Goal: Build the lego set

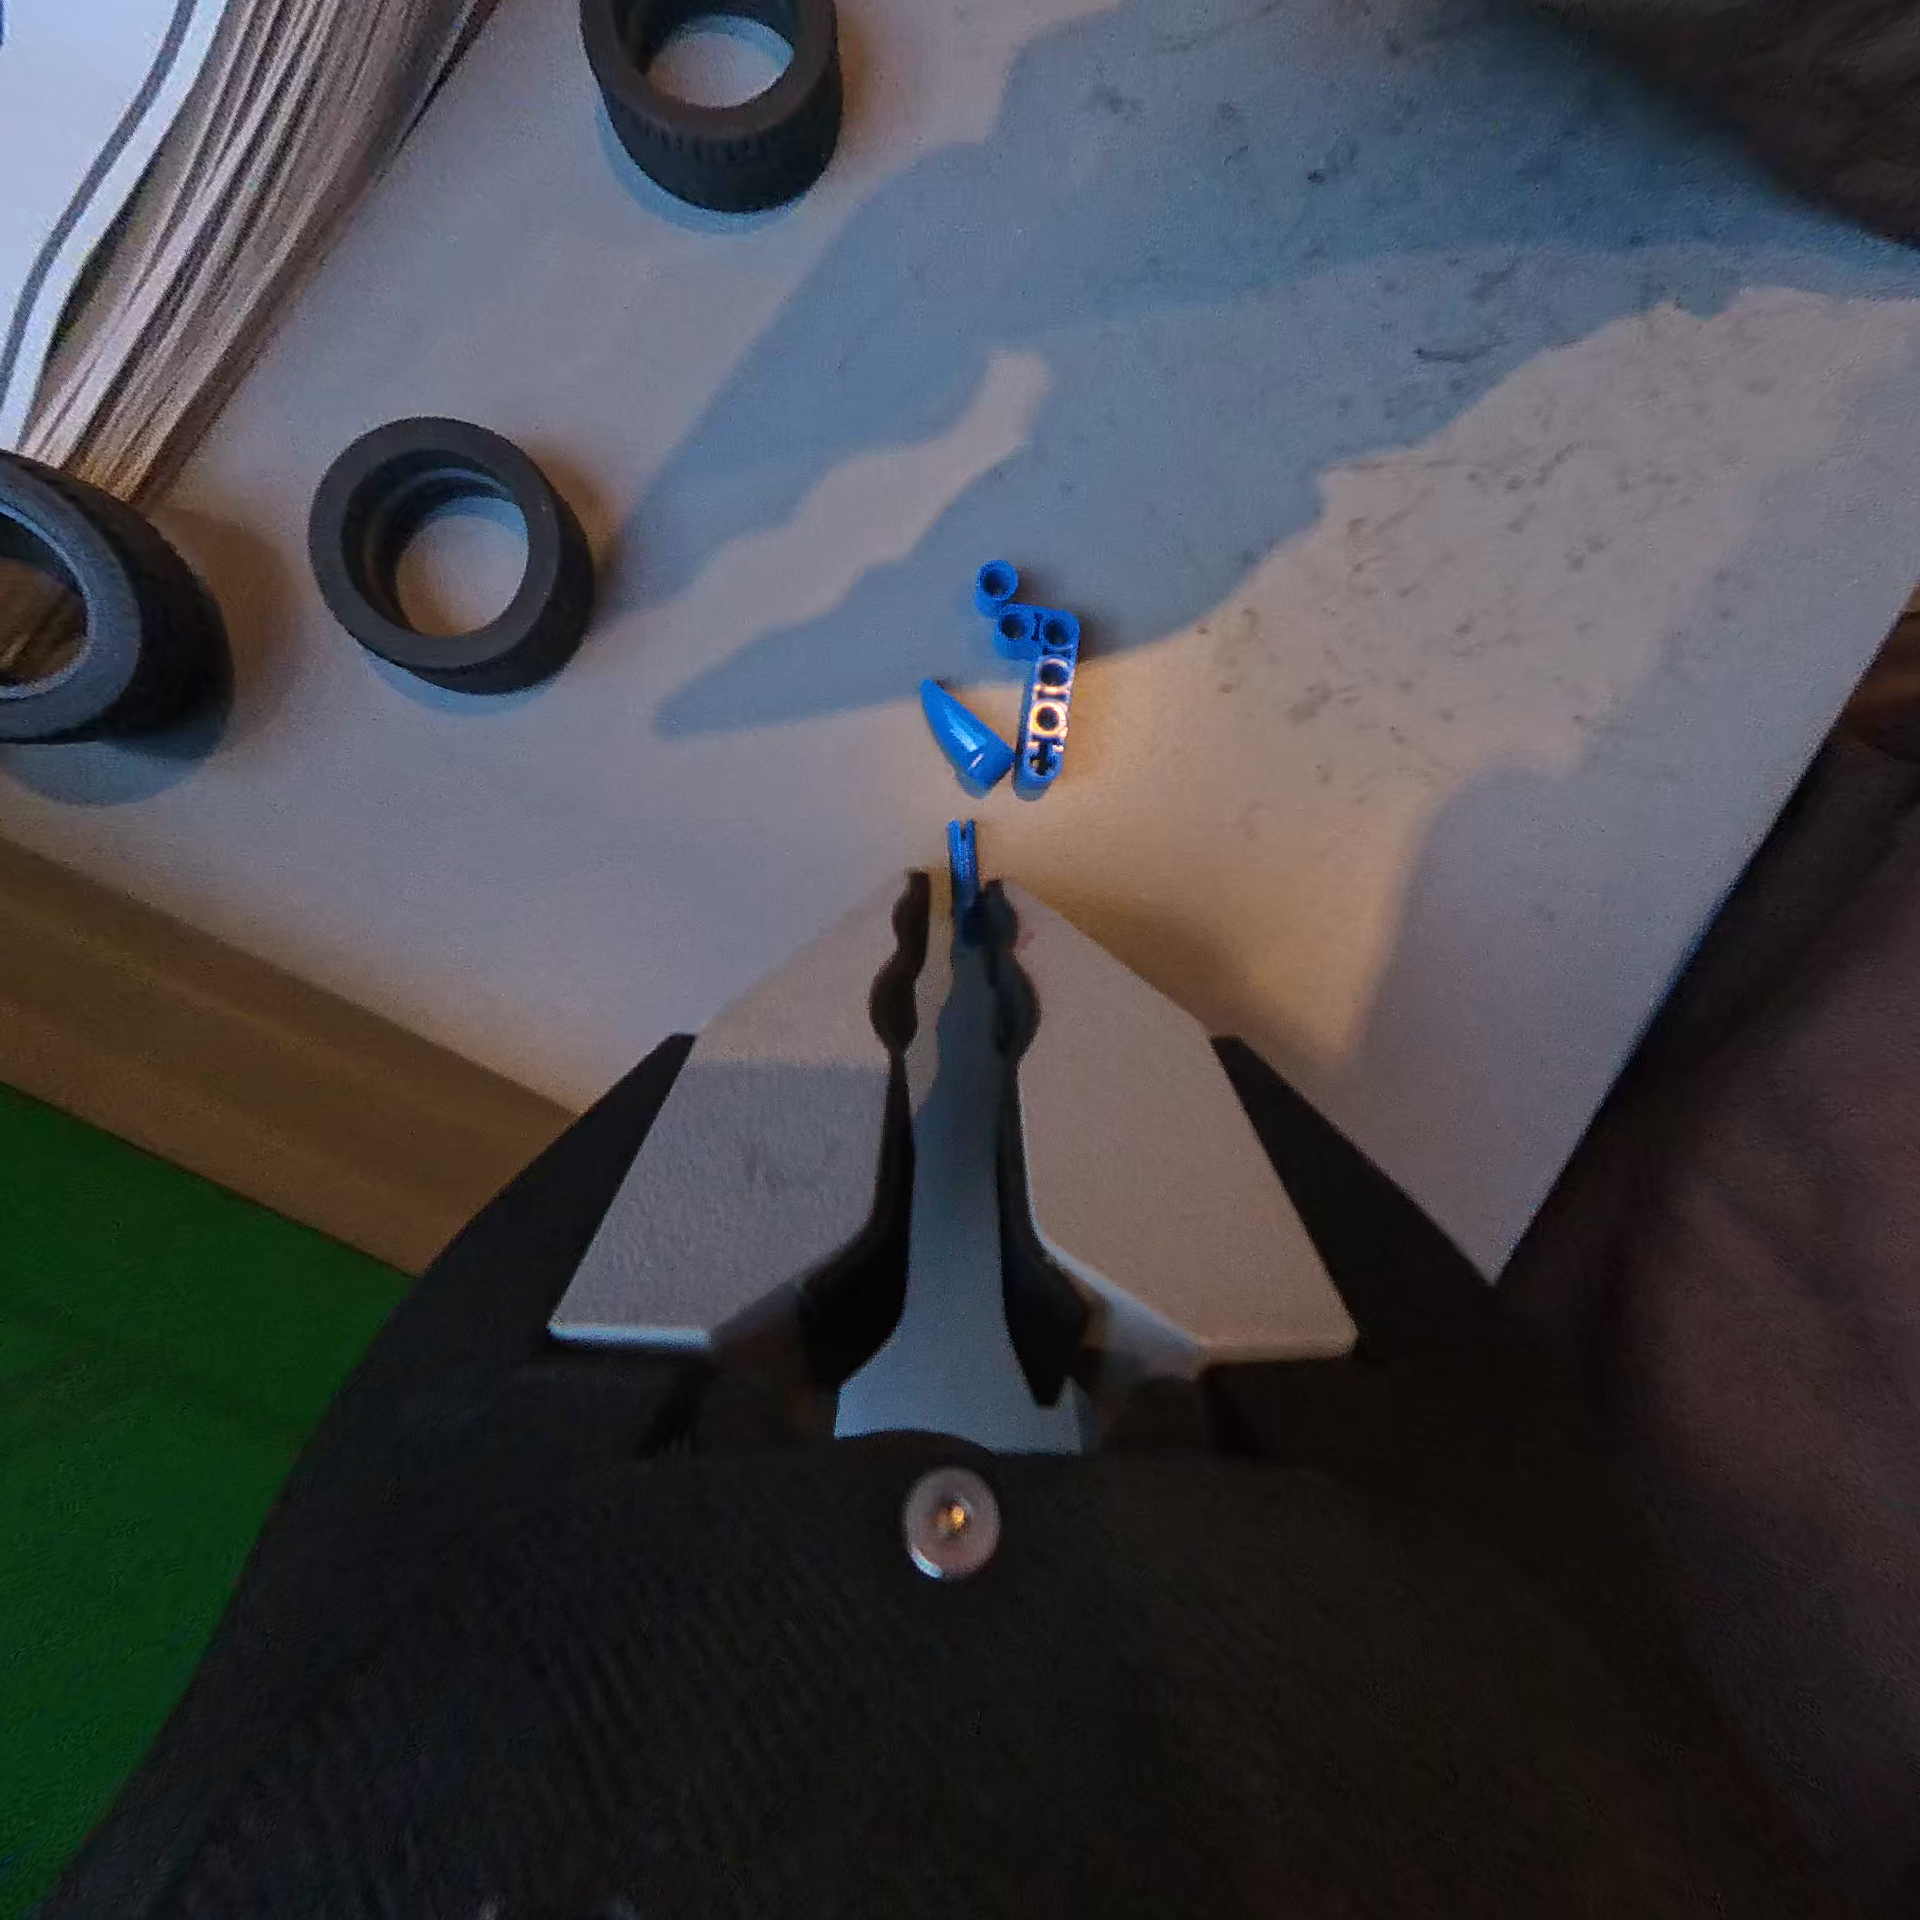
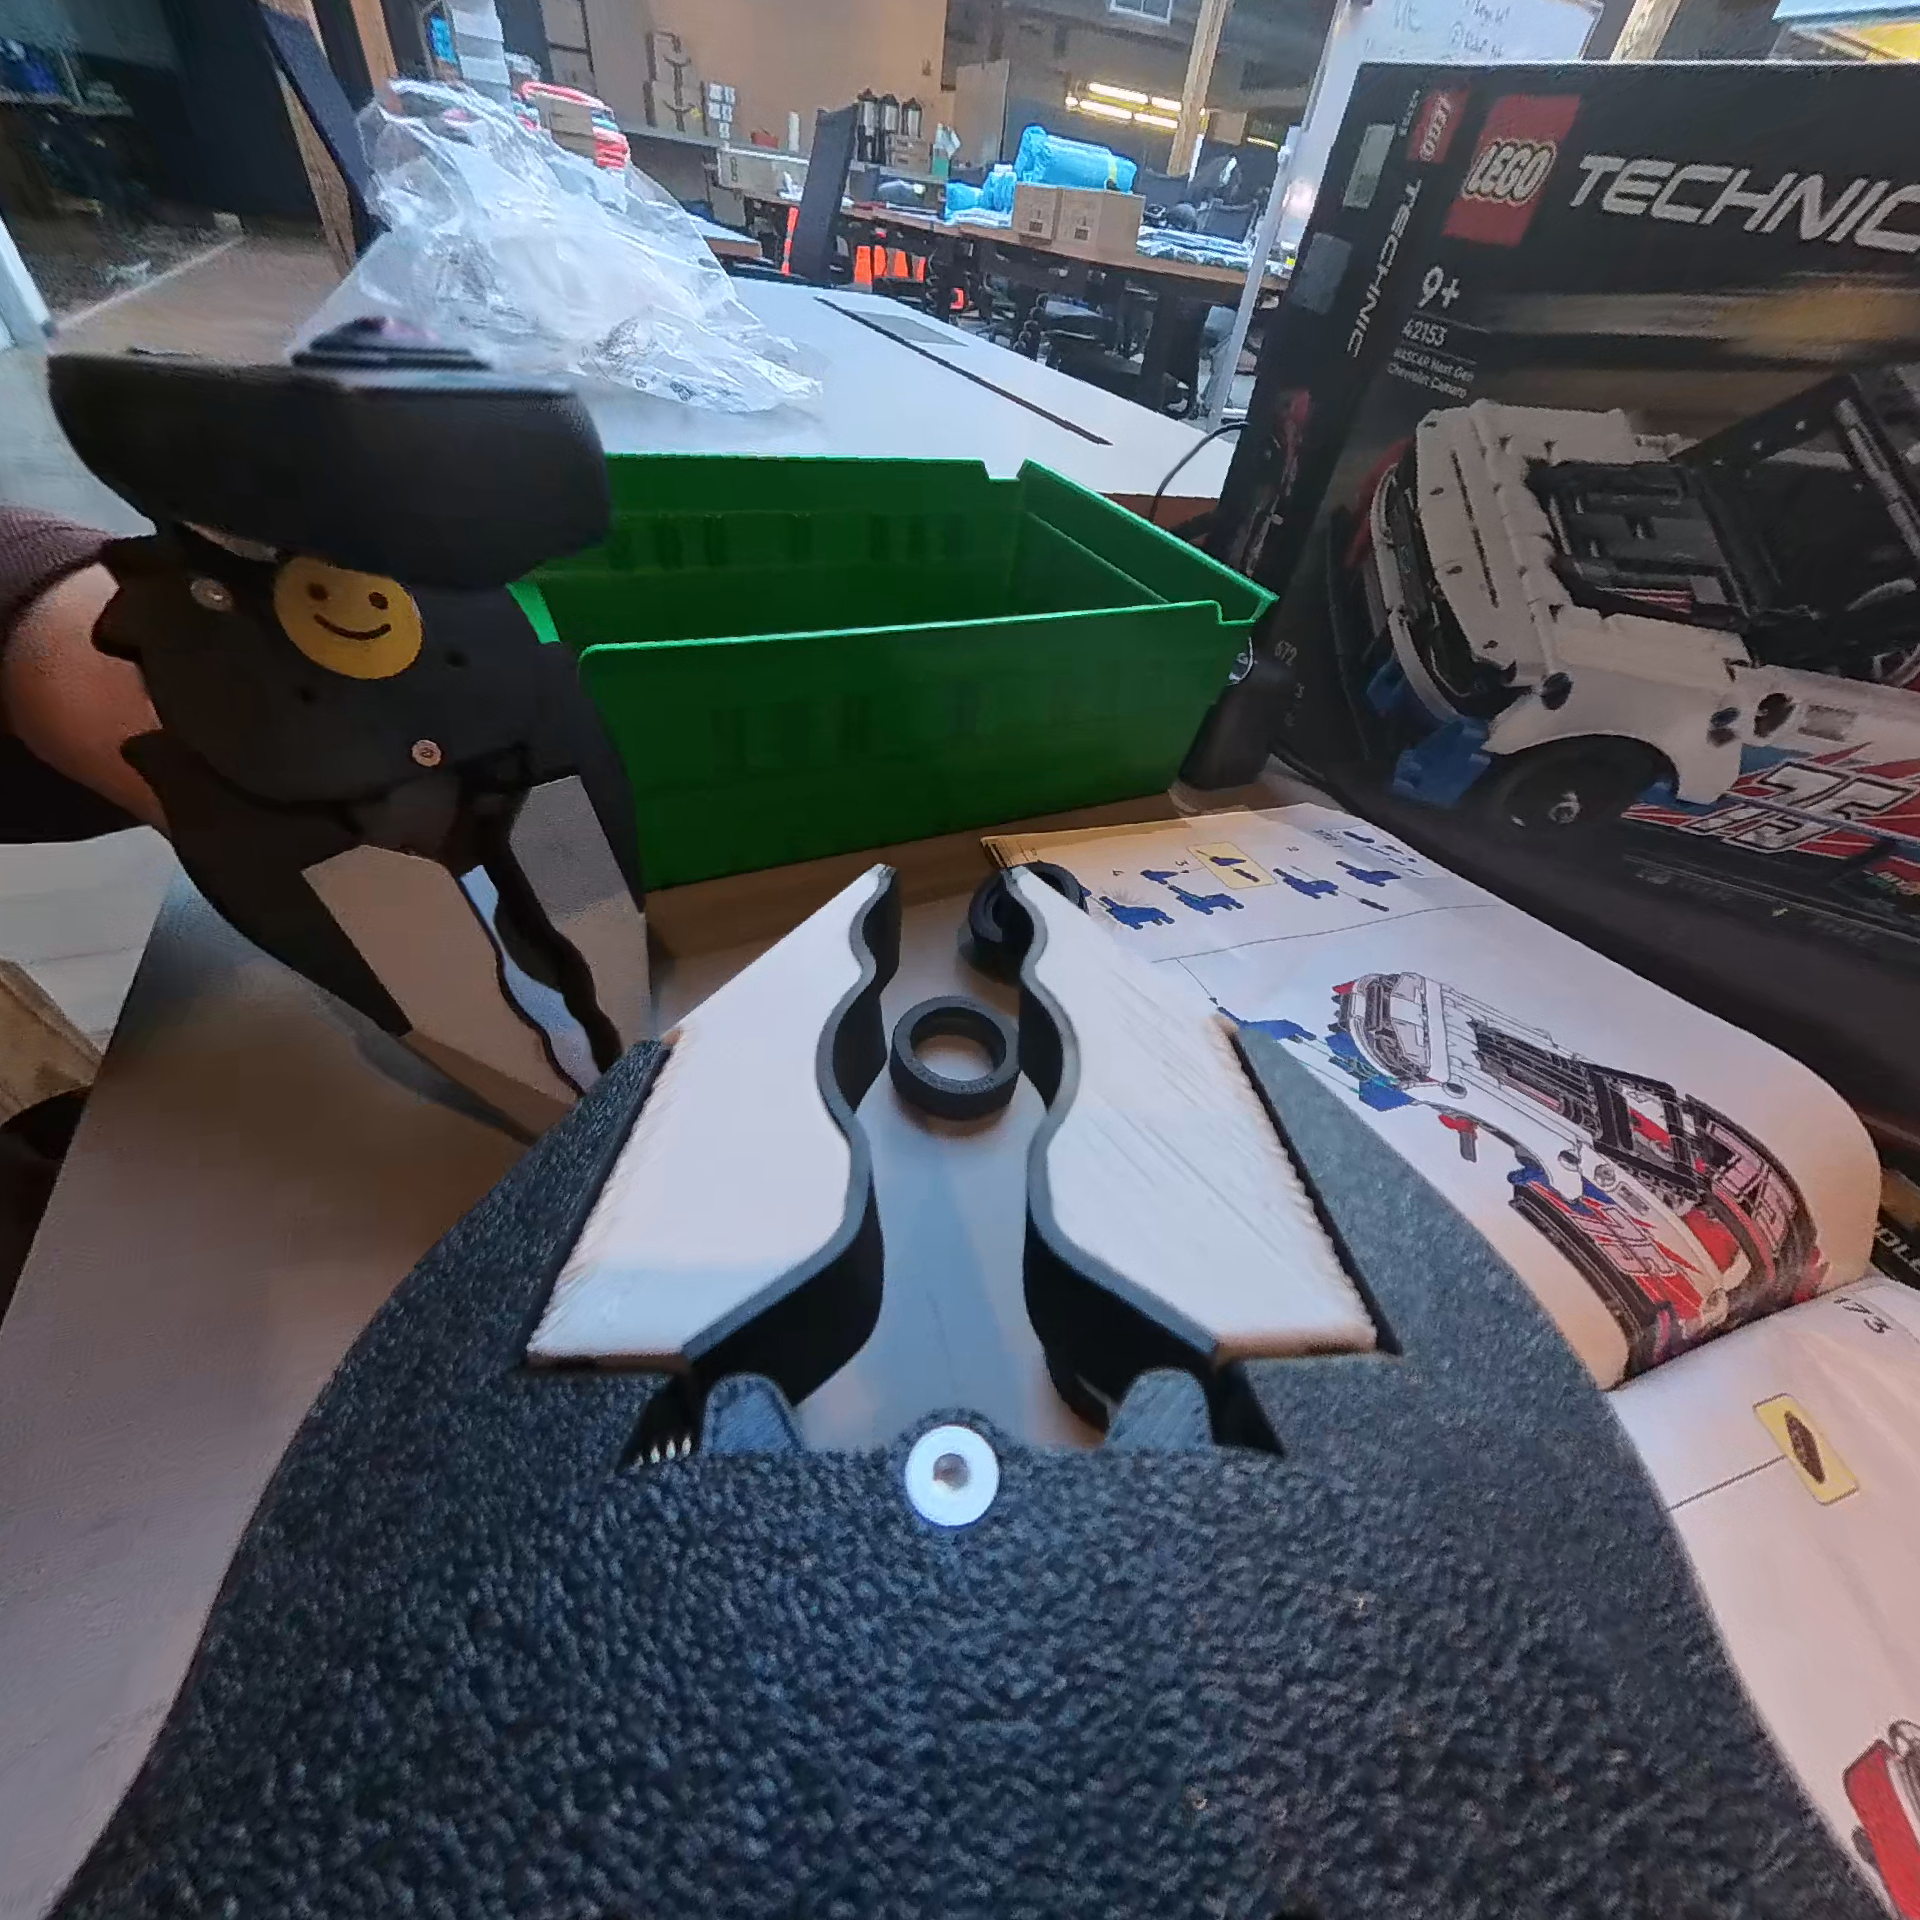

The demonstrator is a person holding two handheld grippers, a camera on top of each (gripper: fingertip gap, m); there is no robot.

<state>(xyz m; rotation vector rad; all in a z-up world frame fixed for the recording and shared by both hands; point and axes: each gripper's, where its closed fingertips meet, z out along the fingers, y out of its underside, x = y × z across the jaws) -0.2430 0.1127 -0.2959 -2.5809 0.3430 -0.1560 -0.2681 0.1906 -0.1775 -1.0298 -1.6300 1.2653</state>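
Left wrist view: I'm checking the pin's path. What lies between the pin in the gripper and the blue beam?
Bare table: the left wrist view shows nothing between blue pin and blue beam; the blue claw piece lies just left.

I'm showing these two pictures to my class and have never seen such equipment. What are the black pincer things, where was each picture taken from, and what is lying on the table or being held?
There is no robot here: a person holds a two-finger pincer tool in each hand, and each tool carries a camera looking along its fingers.

The left wrist view looks down at the table. The left gripper is shut on a small blue pin. Just beyond lie a blue beam with holes and a blue claw-shaped piece, with black tyres to the side.

The right wrist view looks across the table. The right gripper is open and holds nothing; a tyre lies on the table between its fingers. Behind are a green bin, an open instruction booklet, the set's box and a clear plastic bag.
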